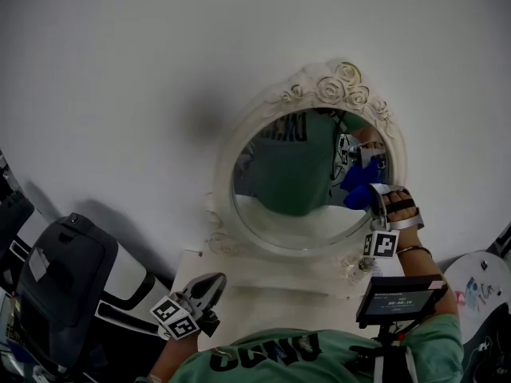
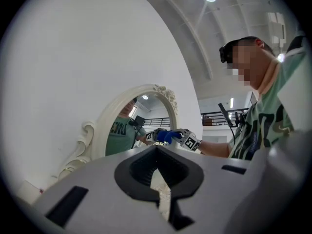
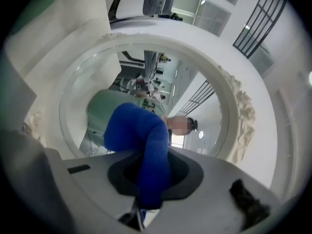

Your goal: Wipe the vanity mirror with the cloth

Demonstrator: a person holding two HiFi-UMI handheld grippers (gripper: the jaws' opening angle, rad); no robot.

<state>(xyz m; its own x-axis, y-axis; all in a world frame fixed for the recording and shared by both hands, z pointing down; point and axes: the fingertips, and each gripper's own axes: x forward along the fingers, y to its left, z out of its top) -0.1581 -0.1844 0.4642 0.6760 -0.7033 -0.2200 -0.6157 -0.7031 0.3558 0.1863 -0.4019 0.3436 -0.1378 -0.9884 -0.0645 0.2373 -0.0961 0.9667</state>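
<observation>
The mirror (image 1: 307, 162) is an oval glass in a thick white frame, carved with roses along the top and scrolls at its lower left; it stands upright at the back of the white tabletop (image 1: 263, 298), against a plain white wall (image 1: 160, 70); the glass gives back my green shirt and the room behind me. The cloth (image 1: 359, 191) is bright blue and bunched into a soft wad; in the right gripper view it rises as a thick fold (image 3: 141, 145) in front of the glass (image 3: 146, 72). It sits on the right side of the glass, close to the frame's right rim, so there is little room on that side and a broad stretch of bare glass to its left and below. The right gripper (image 1: 369, 188) has its jaws clamped on the cloth's lower end, with the wad ahead of the jaws and seeming to meet its own reflection on the glass; the left gripper view shows that same blue meeting (image 2: 165, 136) at the mirror's (image 2: 141, 121) edge. The left gripper (image 1: 214, 284) hangs low over the tabletop's front left, well apart from the mirror, its jaws drawn nearly together with nothing between them.
</observation>
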